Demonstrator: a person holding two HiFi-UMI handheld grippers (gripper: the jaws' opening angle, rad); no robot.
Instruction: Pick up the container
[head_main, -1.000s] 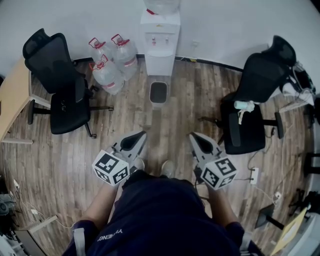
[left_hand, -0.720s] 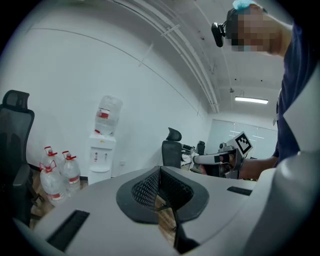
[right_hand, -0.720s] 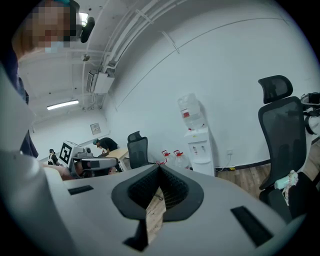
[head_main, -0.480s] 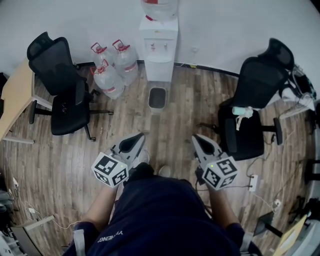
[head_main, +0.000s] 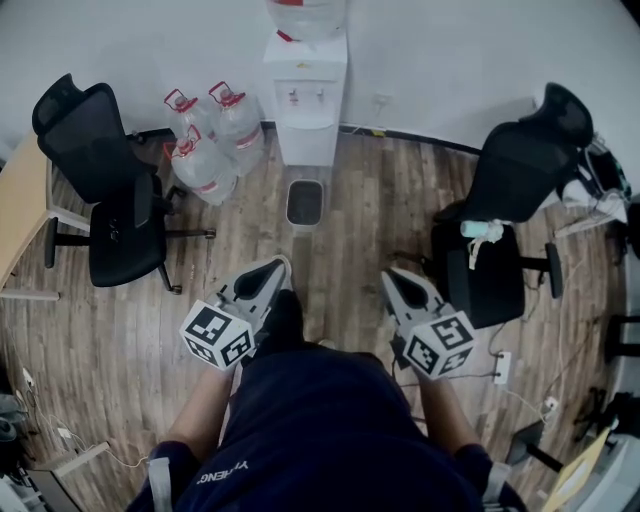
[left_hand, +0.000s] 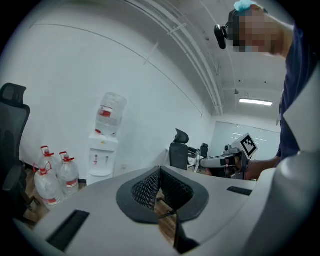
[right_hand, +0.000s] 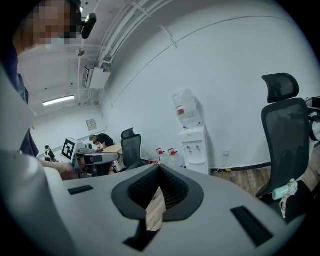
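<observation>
Both my tongs are clenched on nothing: the left tongs (head_main: 275, 266) and the right tongs (head_main: 392, 274) each show their ribbed pads pressed together, with only floorboards beyond.

I take the container (head_main: 305, 202) to be the small dark open-topped tub on the wooden floor (head_main: 360, 215), just in front of the water dispenser (head_main: 305, 95) and well ahead of both tongs.

It looks like thin moulded plastic, so I expect it to be light and fairly stiff, with smooth walls that could slip. I can't tell if anything is inside, so I'd keep it level once lifted. The best hold is probably the rim. I'd pinch the wall facing away from the dispenser between one pair of pads, or take the two side walls with one pair of tongs each.

The far wall sits close to the dispenser's base, which leaves little room there. The water jugs (head_main: 205, 160) stand left of the dispenser, near the container's left side but apart from it. An office chair (head_main: 110, 215) stands well off to the dispenser's left and another chair (head_main: 500, 225) well off to its right. The floor in front of the dispenser is bare, so a straight approach is open.
</observation>
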